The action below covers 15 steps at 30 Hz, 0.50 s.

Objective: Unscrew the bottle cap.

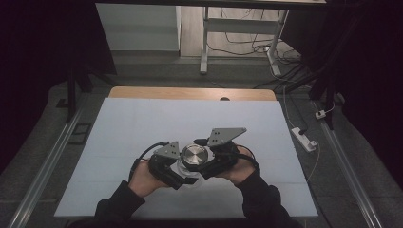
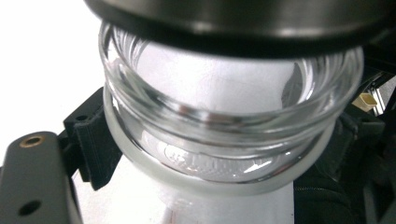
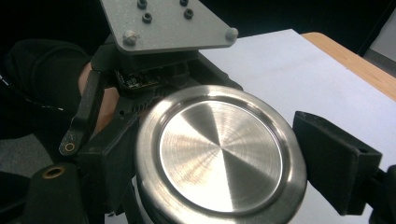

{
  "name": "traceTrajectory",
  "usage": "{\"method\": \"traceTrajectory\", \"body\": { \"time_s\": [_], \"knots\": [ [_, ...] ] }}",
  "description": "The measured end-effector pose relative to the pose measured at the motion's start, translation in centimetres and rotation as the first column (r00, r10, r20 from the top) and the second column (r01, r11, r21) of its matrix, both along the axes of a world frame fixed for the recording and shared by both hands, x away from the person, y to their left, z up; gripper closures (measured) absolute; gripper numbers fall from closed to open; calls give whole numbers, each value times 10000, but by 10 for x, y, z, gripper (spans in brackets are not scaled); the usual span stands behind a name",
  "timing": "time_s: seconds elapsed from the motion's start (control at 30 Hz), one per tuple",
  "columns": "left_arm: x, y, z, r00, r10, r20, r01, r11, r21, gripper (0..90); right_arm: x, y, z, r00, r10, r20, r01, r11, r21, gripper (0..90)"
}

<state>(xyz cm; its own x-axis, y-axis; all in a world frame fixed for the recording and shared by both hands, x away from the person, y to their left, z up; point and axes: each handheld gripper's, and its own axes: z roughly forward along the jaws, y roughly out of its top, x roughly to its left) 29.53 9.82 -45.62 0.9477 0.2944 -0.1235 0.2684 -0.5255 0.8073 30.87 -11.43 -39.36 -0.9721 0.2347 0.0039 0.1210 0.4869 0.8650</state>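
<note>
A clear glass jar [image 2: 219, 93] is held just above the white table sheet [image 1: 142, 123], near its front middle. My left gripper [image 2: 219, 140] is shut on the jar's body, one black jaw on each side. A round brushed-metal lid [image 3: 219, 154] sits at the jar's mouth, and the threaded glass neck is exposed below it. My right gripper [image 3: 210, 161] is shut on the lid, its jaws pressing the rim from both sides. In the high view the lid [image 1: 195, 156] lies between the two hands. The left gripper's grey plate [image 3: 163, 23] is right behind the lid.
The white sheet covers a wooden table whose far edge [image 1: 190, 93] shows bare. Beyond it stand a desk frame's legs [image 1: 204, 42] and floor cables. A white power strip [image 1: 304, 138] lies on the floor at the right. Metal rails run along both sides.
</note>
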Motion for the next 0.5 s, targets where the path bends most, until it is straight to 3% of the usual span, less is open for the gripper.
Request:
{"method": "traceTrajectory", "body": {
  "time_s": [0.5],
  "knots": [
    [2,7,3,9995,315,98,-315,9995,-20,155,3,-10,6,9967,-798,114,795,9965,268,179]
  ]
}}
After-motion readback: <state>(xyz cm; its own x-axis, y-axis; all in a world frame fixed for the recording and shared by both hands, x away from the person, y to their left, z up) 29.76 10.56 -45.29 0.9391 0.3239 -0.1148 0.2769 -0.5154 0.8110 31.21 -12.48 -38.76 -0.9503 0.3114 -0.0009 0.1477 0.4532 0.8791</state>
